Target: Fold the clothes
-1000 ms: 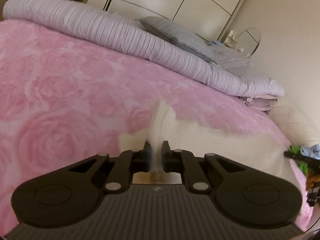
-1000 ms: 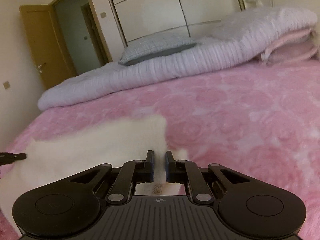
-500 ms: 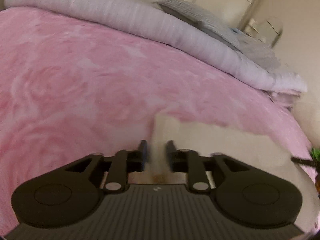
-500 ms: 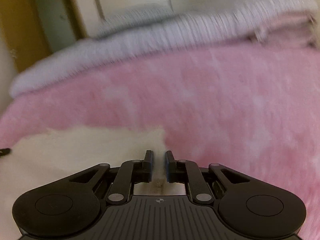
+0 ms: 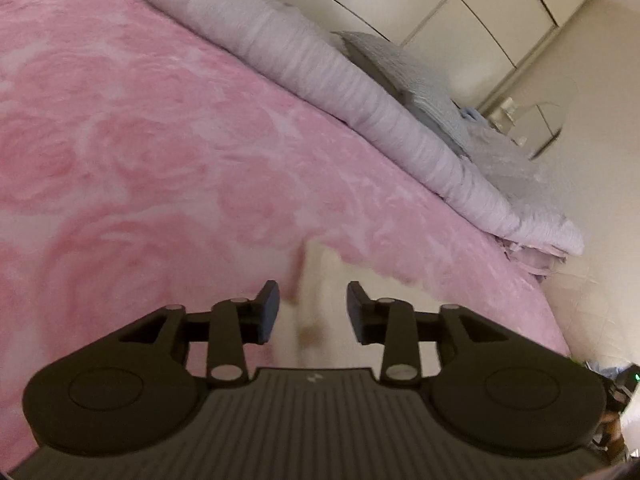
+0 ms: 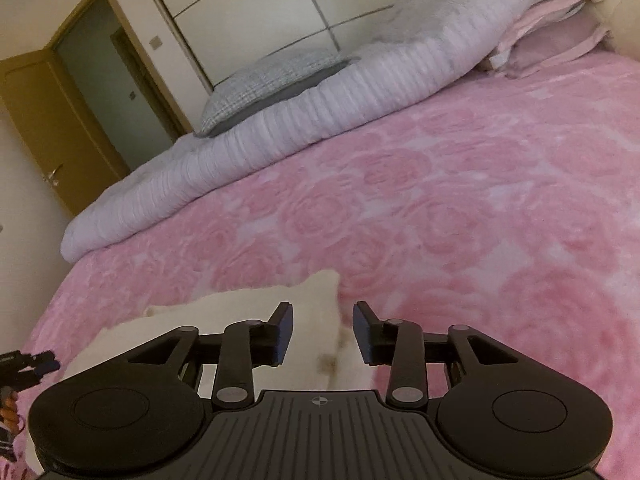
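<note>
Cream garment (image 5: 320,280) on pink bedspread (image 5: 140,160) — left gripper (image 5: 313,308) and right gripper (image 6: 322,330), pinching its corners a second ago, now both spread: fold laid, cloth released.

Pink rose bedspread (image 6: 460,208); lilac duvet (image 6: 280,140) rolled behind; white wardrobe (image 6: 256,8); brown door (image 6: 52,136) ajar.
</note>
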Demonstrator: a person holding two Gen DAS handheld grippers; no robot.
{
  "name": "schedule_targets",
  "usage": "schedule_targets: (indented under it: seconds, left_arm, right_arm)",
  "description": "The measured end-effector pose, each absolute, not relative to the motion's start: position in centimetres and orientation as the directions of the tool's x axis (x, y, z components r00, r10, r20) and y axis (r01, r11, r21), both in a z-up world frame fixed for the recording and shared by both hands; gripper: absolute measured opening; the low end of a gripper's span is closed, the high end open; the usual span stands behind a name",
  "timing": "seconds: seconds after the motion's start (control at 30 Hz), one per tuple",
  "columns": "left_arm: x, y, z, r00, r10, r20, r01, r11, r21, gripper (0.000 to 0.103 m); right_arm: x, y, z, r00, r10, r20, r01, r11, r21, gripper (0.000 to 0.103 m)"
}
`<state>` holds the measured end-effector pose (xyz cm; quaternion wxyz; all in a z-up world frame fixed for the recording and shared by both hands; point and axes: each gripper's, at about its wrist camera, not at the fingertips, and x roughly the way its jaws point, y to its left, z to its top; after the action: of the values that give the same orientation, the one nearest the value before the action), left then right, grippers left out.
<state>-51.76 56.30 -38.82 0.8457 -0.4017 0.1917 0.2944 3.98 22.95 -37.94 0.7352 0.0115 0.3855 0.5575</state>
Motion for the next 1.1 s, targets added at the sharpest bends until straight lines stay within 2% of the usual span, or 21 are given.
schedule_targets:
  seconds: [0.17,0.27,0.3,0.33,0.5,0.53,0.6,0.67,0.73,0.77,0.8,0.83,0.9,1.03,1.1]
  left_arm:
    - [-47.8,58.2,-40.9,0.699,0.317,-0.641,-0.697,0.503,-0.511,0.037]
    - [-46.5,58.8,-42.0,0.708,0.270,-0.653,-0.677,0.522,-0.519,0.032]
    - [-46.0,58.8,-42.1,0.712,0.262,-0.652,-0.667,0.543,-0.510,0.015]
    - [-45.7,58.9,-42.0,0.720,0.258,-0.644,-0.653,0.566,-0.503,0.013]
    - [-44.6,58.0,-39.7,0.759,0.342,-0.555,-0.604,0.689,-0.402,0.010]
    - [-44.3,58.1,-39.7,0.750,0.353,-0.559,-0.612,0.690,-0.385,0.010]
    - [-43.3,58.3,-40.4,0.718,0.365,-0.593,-0.638,0.686,-0.350,0.011]
    - [-42.1,58.6,-41.9,0.662,0.343,-0.666,-0.664,0.681,-0.309,0.014]
    - [-42.3,58.7,-42.4,0.658,0.347,-0.669,-0.671,0.673,-0.311,0.018]
    - [-42.9,58.5,-42.1,0.660,0.358,-0.661,-0.679,0.660,-0.322,0.020]
    - [-43.6,58.4,-41.8,0.659,0.364,-0.658,-0.688,0.646,-0.331,0.023]
    - [-44.4,58.1,-41.4,0.655,0.372,-0.657,-0.696,0.636,-0.333,0.023]
    - [-46.6,57.0,-40.1,0.649,0.406,-0.643,-0.715,0.616,-0.332,0.018]
    - [-51.1,51.8,-36.2,0.679,0.424,-0.600,-0.694,0.637,-0.336,0.017]
    - [-52.6,47.4,-34.4,0.723,0.403,-0.561,-0.637,0.705,-0.313,0.016]
  right_arm:
    - [5.3,27.2,-40.6,0.021,0.786,-0.617,-0.818,0.368,0.442,0.037]
    - [5.9,29.0,-42.8,-0.004,0.740,-0.673,-0.816,0.386,0.430,0.037]
    - [6.1,29.1,-43.1,-0.013,0.747,-0.664,-0.810,0.382,0.445,0.029]
    - [6.3,29.1,-43.2,-0.021,0.766,-0.643,-0.805,0.368,0.465,0.012]
    - [5.7,27.1,-41.2,0.053,0.859,-0.509,-0.868,0.292,0.401,0.011]
    - [5.5,26.7,-40.8,0.068,0.878,-0.473,-0.881,0.276,0.385,0.011]
    - [5.4,26.8,-41.1,0.105,0.871,-0.480,-0.879,0.307,0.365,0.011]
    - [5.5,27.8,-42.3,0.137,0.826,-0.547,-0.870,0.364,0.331,0.011]
    - [5.4,29.2,-44.1,0.118,0.757,-0.642,-0.866,0.395,0.306,0.013]
    - [5.4,29.2,-44.4,0.118,0.747,-0.655,-0.860,0.407,0.309,0.013]
    - [5.4,28.7,-44.0,0.130,0.751,-0.648,-0.851,0.419,0.315,0.017]
    - [5.3,28.2,-43.6,0.145,0.753,-0.642,-0.843,0.434,0.318,0.027]
    - [5.1,26.5,-42.1,0.198,0.742,-0.640,-0.827,0.478,0.297,0.034]
    - [1.7,21.4,-37.7,0.307,0.745,-0.592,-0.837,0.508,0.204,0.035]
    - [-2.0,18.5,-36.0,0.309,0.779,-0.546,-0.874,0.459,0.160,0.035]
